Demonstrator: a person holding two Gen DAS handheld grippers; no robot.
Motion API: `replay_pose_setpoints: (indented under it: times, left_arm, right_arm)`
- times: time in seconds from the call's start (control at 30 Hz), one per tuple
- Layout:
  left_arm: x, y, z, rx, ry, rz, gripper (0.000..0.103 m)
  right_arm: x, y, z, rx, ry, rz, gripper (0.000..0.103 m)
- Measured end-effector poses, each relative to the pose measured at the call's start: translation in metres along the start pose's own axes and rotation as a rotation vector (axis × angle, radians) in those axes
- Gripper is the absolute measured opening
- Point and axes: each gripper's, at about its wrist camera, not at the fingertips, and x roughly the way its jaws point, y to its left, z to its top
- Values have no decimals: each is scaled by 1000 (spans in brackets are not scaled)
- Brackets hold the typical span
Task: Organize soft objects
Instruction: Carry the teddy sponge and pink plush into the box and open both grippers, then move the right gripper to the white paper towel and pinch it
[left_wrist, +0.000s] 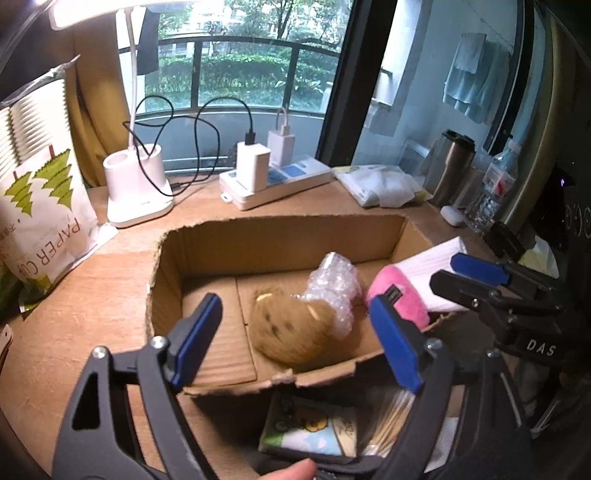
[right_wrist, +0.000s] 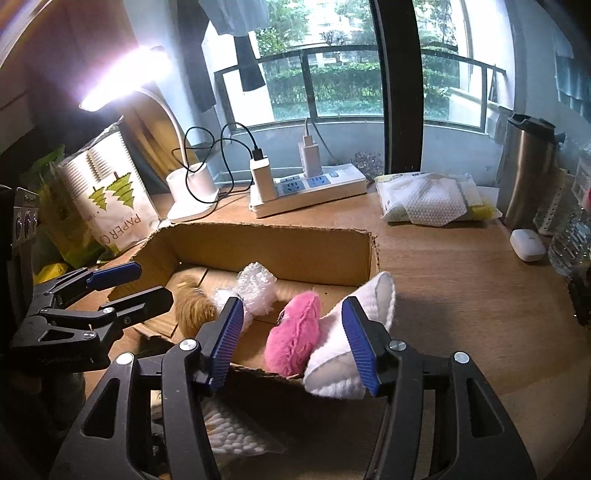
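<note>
An open cardboard box (left_wrist: 280, 236) (right_wrist: 273, 242) sits on the wooden desk. Inside lie a brown plush toy (left_wrist: 291, 328) (right_wrist: 194, 304) and a wad of bubble wrap (left_wrist: 332, 284) (right_wrist: 256, 286). A pink plush (left_wrist: 400, 295) (right_wrist: 295, 332) and a white knitted piece (left_wrist: 432, 273) (right_wrist: 354, 332) rest on the box's near right corner. My left gripper (left_wrist: 299, 339) is open and empty over the box's near edge. My right gripper (right_wrist: 291, 339) is open around the pink plush and white piece, not clamping them.
A lamp base (left_wrist: 138, 184), a power strip with chargers (left_wrist: 275, 179) (right_wrist: 306, 188), a paper cup bag (left_wrist: 40, 206) (right_wrist: 107, 195), a wipes pack (right_wrist: 432, 201), a steel tumbler (right_wrist: 528, 166) and a white earbud case (right_wrist: 526, 243) stand around. A cotton swab bag (right_wrist: 236, 432) lies near.
</note>
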Motion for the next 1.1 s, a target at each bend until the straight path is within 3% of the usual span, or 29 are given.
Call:
replay_pose_setpoints:
  times: [1.1]
  left_arm:
    - [-80,-13,-37,11,-74,-14,87]
  right_arm:
    - [-74,36,-38,-41,-54,-25,59]
